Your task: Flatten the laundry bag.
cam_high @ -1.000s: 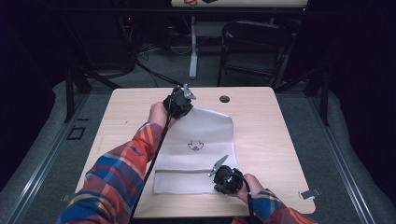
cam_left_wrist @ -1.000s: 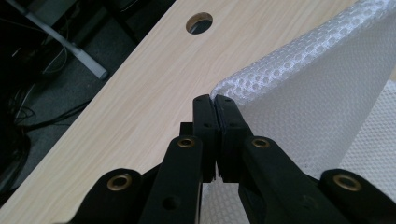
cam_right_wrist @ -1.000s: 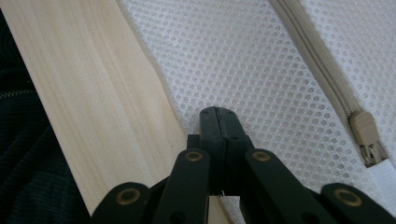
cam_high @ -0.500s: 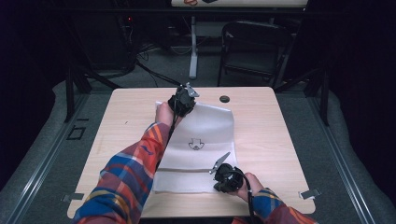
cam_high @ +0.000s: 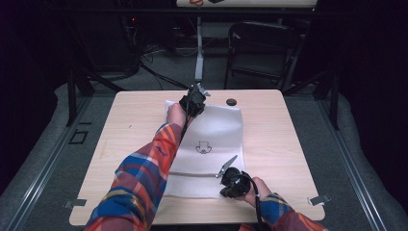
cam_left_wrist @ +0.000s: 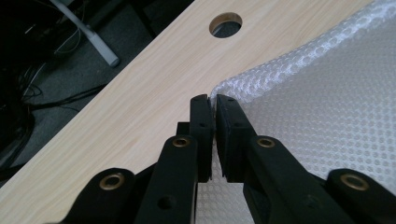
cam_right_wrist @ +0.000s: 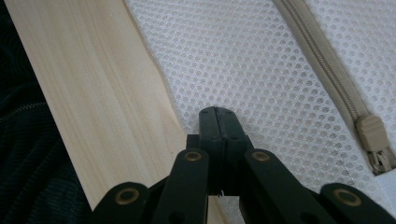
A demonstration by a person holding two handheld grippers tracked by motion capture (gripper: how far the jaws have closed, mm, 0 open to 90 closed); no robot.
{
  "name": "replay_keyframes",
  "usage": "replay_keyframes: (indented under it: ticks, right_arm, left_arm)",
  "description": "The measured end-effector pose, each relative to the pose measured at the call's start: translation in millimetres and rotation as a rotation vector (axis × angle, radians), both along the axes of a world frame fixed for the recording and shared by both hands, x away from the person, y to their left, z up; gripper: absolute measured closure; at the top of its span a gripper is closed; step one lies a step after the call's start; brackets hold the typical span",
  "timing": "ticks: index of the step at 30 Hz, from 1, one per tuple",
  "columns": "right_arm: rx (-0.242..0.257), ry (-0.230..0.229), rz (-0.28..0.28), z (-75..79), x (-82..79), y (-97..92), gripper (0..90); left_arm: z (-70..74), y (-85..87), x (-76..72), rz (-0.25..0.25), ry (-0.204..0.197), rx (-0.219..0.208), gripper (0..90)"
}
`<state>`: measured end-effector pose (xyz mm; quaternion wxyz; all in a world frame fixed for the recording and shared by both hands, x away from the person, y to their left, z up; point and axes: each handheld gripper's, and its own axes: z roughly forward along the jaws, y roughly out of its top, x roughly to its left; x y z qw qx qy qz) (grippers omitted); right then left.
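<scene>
Flattened mesh bag point(cam_high: 211, 144) (zipper end nearest) lies lengthwise.

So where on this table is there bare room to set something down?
Bare wood lies on both sides of the white mesh bag: a wide strip left of it, another right toward the table edge. The middle is crowded by the bag and both grippers.

mesh bag point(cam_high: 211, 132): white, honeycomb-dotted weave, small dark printed emblem
zipper point(cam_right_wrist: 327, 60): beige tape and pull
table point(cam_high: 139, 115): pale wood grain
sleeves point(cam_high: 144, 178): red, blue, yellow plaid
left gripper point(cam_left_wrist: 212, 109): black, brass rivets
right gripper point(cam_right_wrist: 215, 116): black
</scene>
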<state>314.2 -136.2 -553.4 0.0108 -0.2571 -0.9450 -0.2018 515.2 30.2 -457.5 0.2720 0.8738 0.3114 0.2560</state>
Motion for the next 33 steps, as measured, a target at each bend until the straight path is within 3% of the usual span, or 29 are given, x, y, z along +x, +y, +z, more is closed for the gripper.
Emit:
replay_keyframes:
  ticks: [5,10,11,12,14,17,19,20,23,24,26,28,33]
  right_arm:
    - [0.011,0.006,0.0,-0.4,0.5,-0.6,90.0]
    - [0.009,0.007,0.004,-0.4,0.9,-0.4,90.0]
    - [0.032,0.013,-0.009,-1.9,0.1,0.0,90.0]
    - [0.008,0.015,0.01,-0.1,1.7,-0.8,90.0]
    - [0.03,0.015,-0.001,-1.7,0.7,-0.4,90.0]
    - [0.028,0.007,0.01,0.2,1.0,-0.2,74.4]
    - [0.013,-0.006,0.011,4.9,1.7,-0.6,58.2]
    - [0.052,-0.005,-0.005,5.8,1.2,-1.0,52.8]
    - [0.049,-0.036,-0.01,18.7,4.4,-7.3,36.2]
    - [0.086,-0.031,-0.038,21.0,6.0,-10.3,28.7]
    - [0.096,-0.013,-0.083,24.8,10.1,-16.8,15.3]
    - [0.124,-0.017,-0.121,25.8,12.7,-22.2,13.0]
    - [0.137,-0.029,-0.168,29.4,18.1,-32.5,6.2]
  left_arm:
    - [-0.1,1.2,7.2,0.023,0.022,-0.008,74.5]
    - [2.8,2.1,10.5,0.052,0.034,-0.011,46.3]
    - [3.0,3.4,10.6,0.053,0.045,-0.023,42.4]
    - [3.3,4.8,10.4,0.052,0.06,-0.028,37.4]
    - [3.3,7.4,7.8,0.046,0.076,-0.056,30.0]
    - [1.8,12.3,0.8,0.023,0.093,-0.077,22.6]
    - [-0.2,15.8,-4.9,0.006,0.114,-0.084,17.9]
    - [-1.1,17.3,-7.1,-0.004,0.121,-0.084,16.8]
    - [-5.2,23.6,-18.1,-0.04,0.15,-0.095,14.8]
    - [-6.5,25.7,-21.4,-0.046,0.16,-0.096,13.7]
    - [-9.1,30.3,-28.2,-0.061,0.172,-0.096,12.5]
    - [-12.3,34.6,-35.6,-0.071,0.186,-0.108,11.2]
    - [-19.3,43.4,-53.6,-0.097,0.215,-0.114,9.2]
